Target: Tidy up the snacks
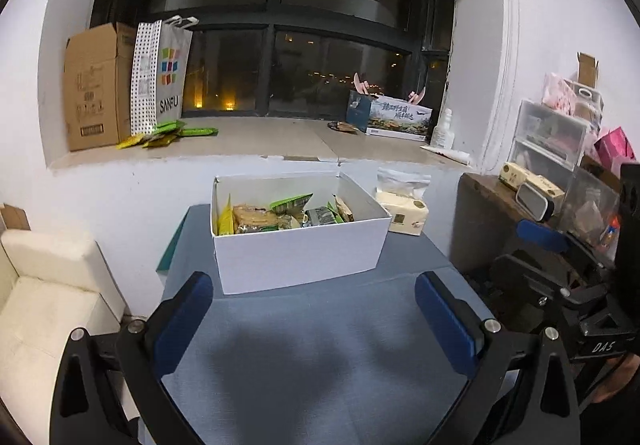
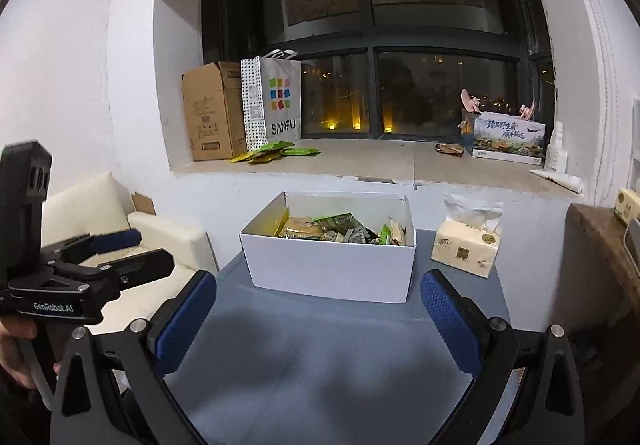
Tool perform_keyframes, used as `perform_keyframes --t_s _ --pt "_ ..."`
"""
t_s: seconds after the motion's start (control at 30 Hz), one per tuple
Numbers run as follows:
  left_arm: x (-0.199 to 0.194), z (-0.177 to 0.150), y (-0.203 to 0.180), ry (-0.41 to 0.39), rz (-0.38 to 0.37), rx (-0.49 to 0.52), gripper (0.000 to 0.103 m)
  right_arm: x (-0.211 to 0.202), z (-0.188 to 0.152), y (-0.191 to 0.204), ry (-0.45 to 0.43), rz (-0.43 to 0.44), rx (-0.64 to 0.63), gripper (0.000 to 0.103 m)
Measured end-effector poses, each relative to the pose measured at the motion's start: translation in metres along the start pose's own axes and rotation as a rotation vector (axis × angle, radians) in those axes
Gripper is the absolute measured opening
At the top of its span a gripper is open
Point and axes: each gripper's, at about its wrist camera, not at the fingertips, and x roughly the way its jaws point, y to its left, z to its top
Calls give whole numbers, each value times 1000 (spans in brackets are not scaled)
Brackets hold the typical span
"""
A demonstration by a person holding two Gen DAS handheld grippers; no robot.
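Nearest to the cameras, both tongs are spread wide and hold nothing. The left gripper (image 1: 316, 325) hangs above the grey-blue table (image 1: 320, 365), and the right gripper (image 2: 320, 325) hangs above the same table, beside the left one. Each gripper appears at the edge of the other's view, held by a hand (image 2: 16, 349).

Further on, in the middle of the table, stands the white box (image 1: 300, 253). It is open on top, and the snacks (image 1: 280, 215) lie inside it: green, yellow and brown packets, heaped together. Just beside the box, on its right, is a tissue pack (image 2: 466, 245).

Behind the table there is the window sill (image 1: 260, 137). More green and yellow packets (image 1: 168, 135) lie on it, in front of a shopping bag (image 1: 164, 77) and a cardboard box (image 1: 98, 85). On the right side of the sill stands a printed carton (image 2: 506, 139).
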Motion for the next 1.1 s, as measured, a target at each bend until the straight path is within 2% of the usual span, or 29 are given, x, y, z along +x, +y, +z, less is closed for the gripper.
perform_keyframes --t_s 0.1,1.1 --pt "1 0 -1 6 -17 -1 103 -2 2 -2 -12 -5 4 103" --pt "3 0 0 17 -18 3 103 0 -1 -1 6 9 8 103"
